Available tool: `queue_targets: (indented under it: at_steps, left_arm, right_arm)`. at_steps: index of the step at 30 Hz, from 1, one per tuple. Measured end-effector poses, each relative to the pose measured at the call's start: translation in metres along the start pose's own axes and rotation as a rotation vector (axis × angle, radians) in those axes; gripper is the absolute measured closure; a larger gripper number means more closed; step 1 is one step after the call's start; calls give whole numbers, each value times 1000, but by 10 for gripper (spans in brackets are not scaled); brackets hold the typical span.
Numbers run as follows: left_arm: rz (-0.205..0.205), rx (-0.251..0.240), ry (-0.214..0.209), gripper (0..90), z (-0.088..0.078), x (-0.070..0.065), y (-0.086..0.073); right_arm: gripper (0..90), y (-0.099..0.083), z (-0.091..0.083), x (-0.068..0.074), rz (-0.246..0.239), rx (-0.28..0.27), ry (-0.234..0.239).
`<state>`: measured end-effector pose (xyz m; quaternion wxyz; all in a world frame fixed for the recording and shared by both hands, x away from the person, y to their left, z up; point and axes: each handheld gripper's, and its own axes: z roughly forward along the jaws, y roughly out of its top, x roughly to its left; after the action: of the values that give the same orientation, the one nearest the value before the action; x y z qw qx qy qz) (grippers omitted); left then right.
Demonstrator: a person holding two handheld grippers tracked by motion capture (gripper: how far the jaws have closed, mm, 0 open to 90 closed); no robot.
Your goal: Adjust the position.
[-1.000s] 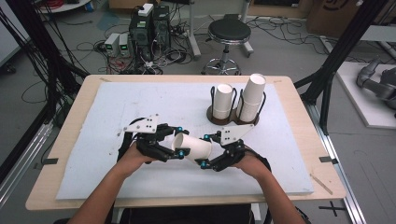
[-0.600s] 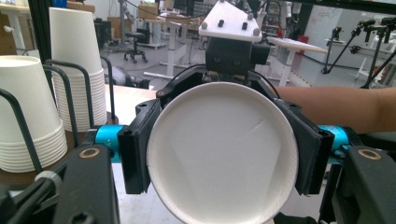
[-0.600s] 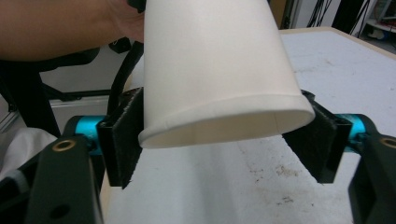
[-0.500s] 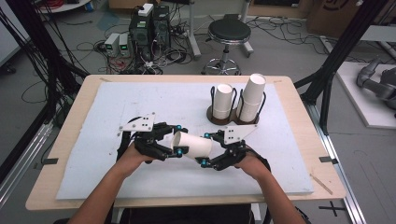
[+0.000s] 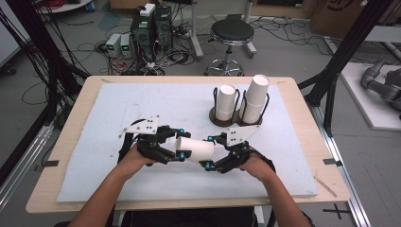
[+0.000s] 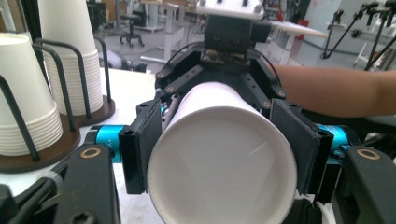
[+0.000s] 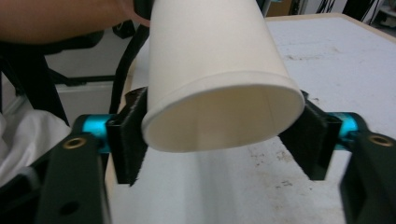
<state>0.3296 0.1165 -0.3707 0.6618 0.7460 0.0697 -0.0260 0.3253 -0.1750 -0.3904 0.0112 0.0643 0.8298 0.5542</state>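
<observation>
Just before cup rack [image 5: 239, 120], paper cup [image 5: 196, 149] lay sideways off table (held at both ends): left gripper [image 5: 182, 145] clamped its base, right gripper [image 5: 208, 152] its rim.

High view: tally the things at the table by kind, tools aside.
Loose paper cup: 1
Cup stacks in the rack: 2
Wire cup rack: 1
White mat: 1
Total: 5
</observation>
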Motion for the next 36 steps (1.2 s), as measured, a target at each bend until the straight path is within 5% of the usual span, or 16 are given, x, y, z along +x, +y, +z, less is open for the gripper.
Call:
queue_targets:
  at_steps: [6, 11, 16, 19, 24, 30, 36]
  left_arm:
    - [2, -41, -15, 359, -1, -1, 2]
    - [-2, -35, -26, 360, 1, -2, 0]
    - [11, 5, -1, 351, 3, -2, -2]
    - [13, 50, 23, 250, 4, -2, -3]
    - [34, 74, -6, 352, 4, 0, -6]
    - [18, 35, -25, 357, 1, 2, -6]
    - [29, -37, -29, 357, -3, 2, -6]
  right_arm:
    - [182, 0, 1, 1, 36, -37, -11]
    - [263, 1, 0, 3, -22, -37, 13]
    - [322, 0, -3, 1, -51, -20, 7]
    - [335, 0, -5, 1, -59, -11, -4]
    - [351, -2, -6, -1, -74, 24, -5]
    - [287, -2, -5, -1, -18, 9, 13]
    - [203, 1, -9, -1, 60, -87, 26]
